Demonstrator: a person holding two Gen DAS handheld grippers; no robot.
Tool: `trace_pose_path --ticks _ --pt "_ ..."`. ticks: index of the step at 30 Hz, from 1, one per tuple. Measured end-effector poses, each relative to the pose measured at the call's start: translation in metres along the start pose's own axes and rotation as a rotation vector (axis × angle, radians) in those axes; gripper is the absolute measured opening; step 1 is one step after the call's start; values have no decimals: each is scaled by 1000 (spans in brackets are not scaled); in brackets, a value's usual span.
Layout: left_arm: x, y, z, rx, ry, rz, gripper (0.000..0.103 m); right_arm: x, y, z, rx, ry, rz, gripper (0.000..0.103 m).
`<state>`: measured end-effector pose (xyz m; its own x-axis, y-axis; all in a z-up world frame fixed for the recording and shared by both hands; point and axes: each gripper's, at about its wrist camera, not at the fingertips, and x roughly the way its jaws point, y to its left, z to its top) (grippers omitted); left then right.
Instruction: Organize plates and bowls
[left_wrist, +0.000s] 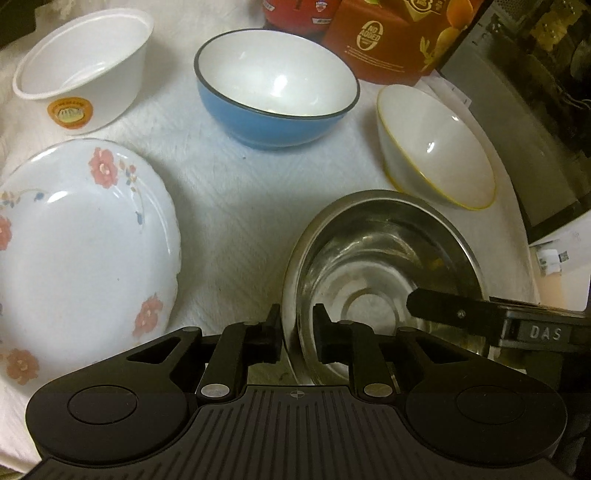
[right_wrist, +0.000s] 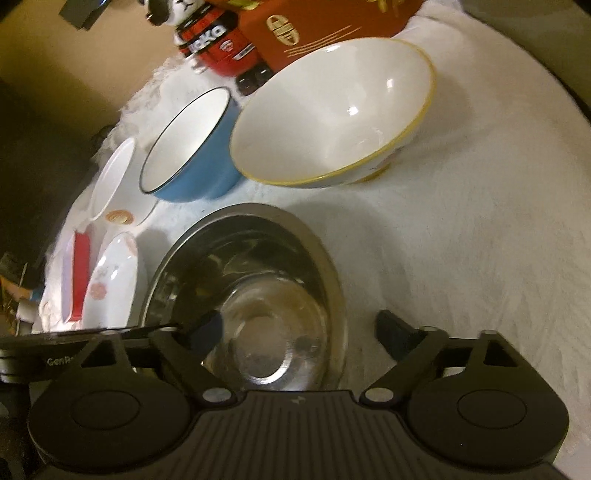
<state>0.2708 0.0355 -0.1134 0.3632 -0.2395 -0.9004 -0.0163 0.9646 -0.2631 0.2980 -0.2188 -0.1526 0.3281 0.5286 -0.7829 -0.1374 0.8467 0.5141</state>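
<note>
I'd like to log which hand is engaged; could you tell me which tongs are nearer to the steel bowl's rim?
Left. The left tongs are pinched on the steel bowl rim; the right tongs stand open astride its opposite rim, not gripping.

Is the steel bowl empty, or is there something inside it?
Empty. Both views look straight into the steel bowl: bare shiny walls and a bare round bottom, only reflections. It sits upright on the white cloth.

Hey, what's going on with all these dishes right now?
A person with a gripper in each hand is working on the steel bowl. The left gripper is nearly shut astride its near rim; the right gripper is open, straddling the opposite rim. The other bowls and the floral plate sit untouched.
</note>
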Motion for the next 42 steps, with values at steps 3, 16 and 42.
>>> trace_pose_path --ticks 3,16,42 --pt "-2 -1 0 8 -6 10 19 4 2 2 -19 21 17 103" --pt "-15 -9 1 77 -80 97 19 6 6 4 -68 56 8 103" --pt "-83 68 -4 -139 -254 103 20 3 117 1 -254 -73 -55 46"
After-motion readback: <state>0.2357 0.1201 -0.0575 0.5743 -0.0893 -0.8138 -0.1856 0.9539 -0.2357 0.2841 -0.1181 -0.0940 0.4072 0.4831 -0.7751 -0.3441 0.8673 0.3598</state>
